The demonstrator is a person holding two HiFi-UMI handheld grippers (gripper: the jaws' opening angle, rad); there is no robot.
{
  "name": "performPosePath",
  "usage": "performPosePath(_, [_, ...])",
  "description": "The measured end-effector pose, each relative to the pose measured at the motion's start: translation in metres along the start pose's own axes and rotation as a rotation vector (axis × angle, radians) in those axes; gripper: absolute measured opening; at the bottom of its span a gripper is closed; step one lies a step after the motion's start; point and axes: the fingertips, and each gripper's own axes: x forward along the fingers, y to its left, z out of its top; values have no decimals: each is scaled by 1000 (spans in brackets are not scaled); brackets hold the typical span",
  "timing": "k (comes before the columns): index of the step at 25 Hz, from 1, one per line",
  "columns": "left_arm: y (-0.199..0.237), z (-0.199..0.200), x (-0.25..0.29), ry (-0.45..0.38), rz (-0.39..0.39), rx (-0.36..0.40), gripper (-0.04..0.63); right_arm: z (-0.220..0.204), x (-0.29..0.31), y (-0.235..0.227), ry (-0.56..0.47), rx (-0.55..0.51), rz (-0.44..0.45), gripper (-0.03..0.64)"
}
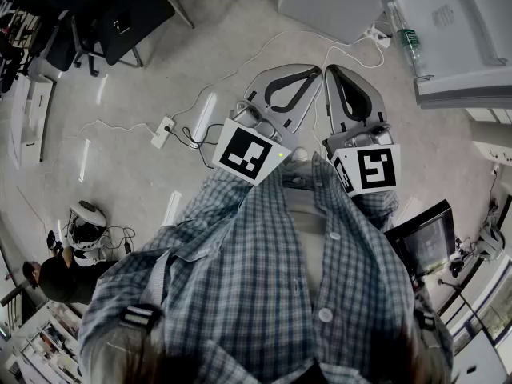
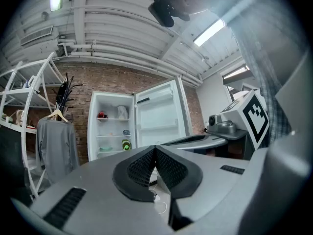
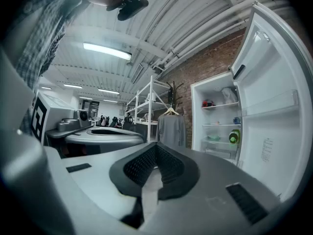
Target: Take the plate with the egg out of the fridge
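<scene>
A white fridge (image 2: 115, 124) stands open against a brick wall some way ahead, its door (image 2: 159, 114) swung wide; the fridge (image 3: 220, 116) also shows in the right gripper view. Small items sit on its shelves, too small to tell a plate or egg. My left gripper (image 2: 155, 148) is shut with nothing between its pads. My right gripper (image 3: 156, 147) is shut and empty too. In the head view both grippers are held side by side in front of my chest, the left gripper (image 1: 280, 82) and the right gripper (image 1: 346, 90) pointing forward over the floor.
A clothes rack with a grey garment (image 2: 54, 141) stands left of the fridge, next to white shelving (image 2: 22, 97). On the floor lie a power strip (image 1: 164, 130) with cables, and chairs (image 1: 120, 18) stand at the back left. A monitor (image 1: 424, 242) sits at my right.
</scene>
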Motion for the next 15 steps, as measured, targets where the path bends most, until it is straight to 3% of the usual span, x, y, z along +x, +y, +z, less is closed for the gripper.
performPosePath(15, [-7, -3, 7, 12, 35, -24, 8, 0, -12, -13, -8, -5, 6, 6])
